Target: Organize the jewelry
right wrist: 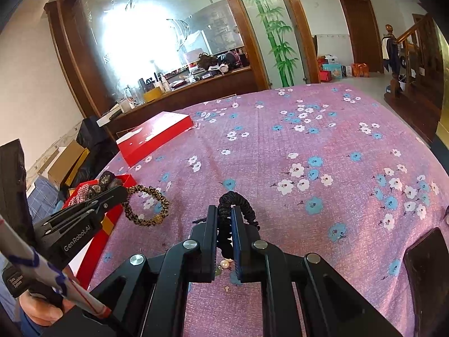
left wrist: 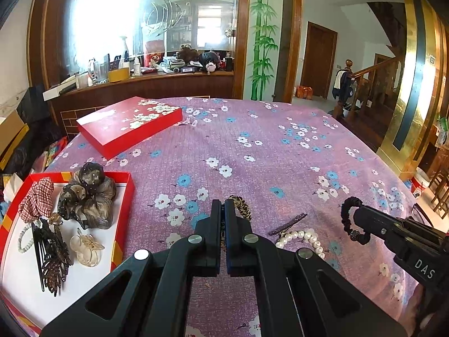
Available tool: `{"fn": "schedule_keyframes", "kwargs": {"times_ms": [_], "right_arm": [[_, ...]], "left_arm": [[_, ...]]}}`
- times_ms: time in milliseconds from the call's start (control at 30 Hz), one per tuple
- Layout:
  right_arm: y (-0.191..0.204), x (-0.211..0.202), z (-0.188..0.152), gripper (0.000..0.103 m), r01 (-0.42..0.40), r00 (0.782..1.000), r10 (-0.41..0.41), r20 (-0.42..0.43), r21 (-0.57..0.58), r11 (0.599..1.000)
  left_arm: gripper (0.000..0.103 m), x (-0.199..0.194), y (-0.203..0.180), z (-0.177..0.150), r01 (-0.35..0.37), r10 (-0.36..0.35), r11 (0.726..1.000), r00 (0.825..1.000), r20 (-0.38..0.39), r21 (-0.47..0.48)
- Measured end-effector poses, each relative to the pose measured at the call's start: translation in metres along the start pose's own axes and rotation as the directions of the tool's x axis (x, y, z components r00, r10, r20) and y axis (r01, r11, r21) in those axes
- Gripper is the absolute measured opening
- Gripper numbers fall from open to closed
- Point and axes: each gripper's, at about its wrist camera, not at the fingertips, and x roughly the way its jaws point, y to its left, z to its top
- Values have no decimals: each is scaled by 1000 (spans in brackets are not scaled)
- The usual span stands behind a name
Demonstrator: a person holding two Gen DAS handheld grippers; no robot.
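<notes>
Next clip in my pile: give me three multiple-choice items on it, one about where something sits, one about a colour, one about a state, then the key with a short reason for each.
1. Where does the red lid with white blossoms lie?
A. On the purple floral cloth, beyond the open box
B. On top of the open box
C. On the floor

2. What colour is the scrunchie in the right tool?
A. White
B. Black
C. Red

3. What is the state of the left tool?
A. Wide open over the pearls
B. Shut on nothing
C. Shut on the leopard-print hair tie

Key: 1 A, the lid rests flat on the cloth, apart from the box. 2 B, a black ruffled loop sits between the pads. 3 C, the right wrist view shows the tie hanging from its tip.
</notes>
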Motion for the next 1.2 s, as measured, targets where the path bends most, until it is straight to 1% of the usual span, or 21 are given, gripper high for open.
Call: {"fn": "schedule_keyframes", "kwargs": {"times_ms": [200,367,700,967,1200], "right_arm": [[3,3,-3,10,5,1000,-5,-8,-15,1000],[4,4,-4,10,8,1000,-8,-12,-21,1000],[3,6,-5,10,27,999,-28,-20,-21,999],[5,9,-6,10,16,999,-17,-31,-27,1000],[4,8,-7,10,22,999,-23,-22,-25,999]], "left_arm": [[2,-2,-6,-3,-20,20,999,1000,18,27],[2,-8,-10,-4,-59,56,997,997,61,50],[2,-11,-12,-5,-51,47,997,997,68,58],[2,-12,-13,-5,-60,55,996,995,81,61],[2,-15,-14,-5,-59,54,996,995,89,63]]}}
